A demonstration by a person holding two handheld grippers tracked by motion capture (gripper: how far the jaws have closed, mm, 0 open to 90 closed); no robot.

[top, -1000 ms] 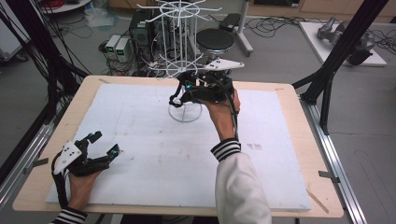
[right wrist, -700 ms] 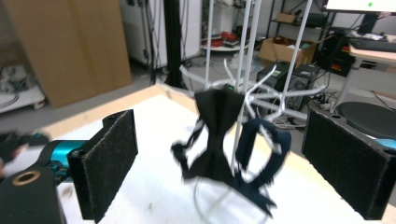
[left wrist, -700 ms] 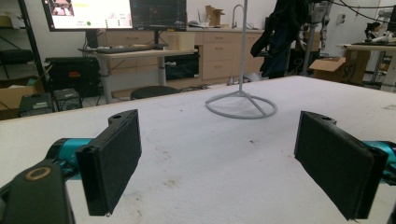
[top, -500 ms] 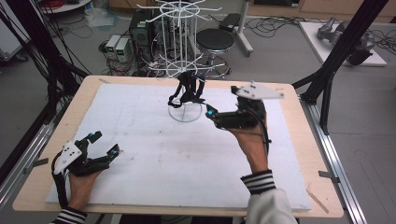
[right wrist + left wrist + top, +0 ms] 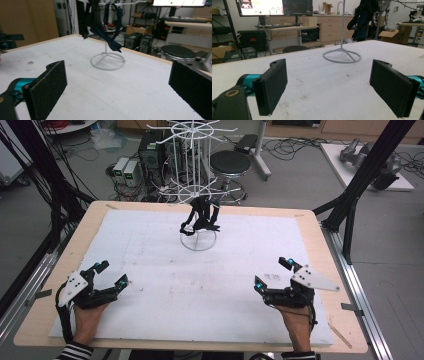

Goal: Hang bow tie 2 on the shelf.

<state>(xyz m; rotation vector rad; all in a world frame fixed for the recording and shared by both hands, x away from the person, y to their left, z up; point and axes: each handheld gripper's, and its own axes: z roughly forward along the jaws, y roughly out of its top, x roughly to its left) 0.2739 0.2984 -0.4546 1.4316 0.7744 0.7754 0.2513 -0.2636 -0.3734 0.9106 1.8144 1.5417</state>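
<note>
With the dark straps (image 5: 201,217) hung on the white rack (image 5: 198,195) at the table's far edge, we rest both grippers, left (image 5: 106,275) and right (image 5: 272,275), well short of it, jaws wide and empty, seemingly finished.

**Your left gripper is resting low with its jaws spread**

You are looking along your left gripper (image 5: 329,85), its two black padded jaws standing wide apart with nothing between them. Beyond them the white table cover (image 5: 317,82) is stretching away to the wire stand's ring base (image 5: 342,55), where dark straps (image 5: 364,17) are hanging from its pole.
</note>
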